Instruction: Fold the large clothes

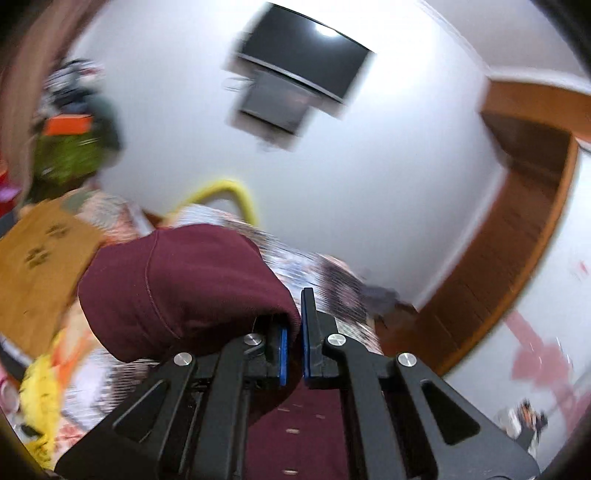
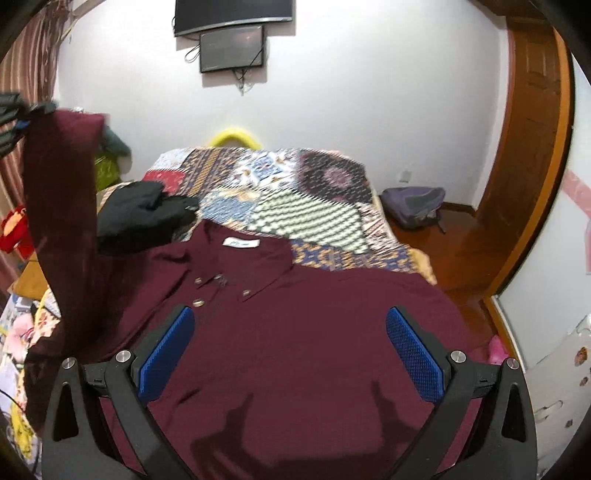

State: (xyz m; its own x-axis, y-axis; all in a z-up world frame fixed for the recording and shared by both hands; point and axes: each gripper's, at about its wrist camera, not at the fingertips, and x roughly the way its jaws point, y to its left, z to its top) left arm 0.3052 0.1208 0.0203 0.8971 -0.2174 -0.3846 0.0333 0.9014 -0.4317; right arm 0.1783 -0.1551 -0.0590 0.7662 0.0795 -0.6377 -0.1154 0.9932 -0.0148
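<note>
A maroon button-up shirt lies spread front-up on the patchwork bedspread, collar towards the far wall. My left gripper is shut on the end of the shirt's left sleeve, which drapes over its left finger. In the right wrist view that sleeve hangs lifted high at the left, with the left gripper at its top. My right gripper is open and empty, hovering over the shirt's body.
A black garment lies on the bed beside the shirt's collar. A grey backpack sits on the wooden floor at the right. A TV hangs on the far wall. Clutter and a cardboard box stand left of the bed.
</note>
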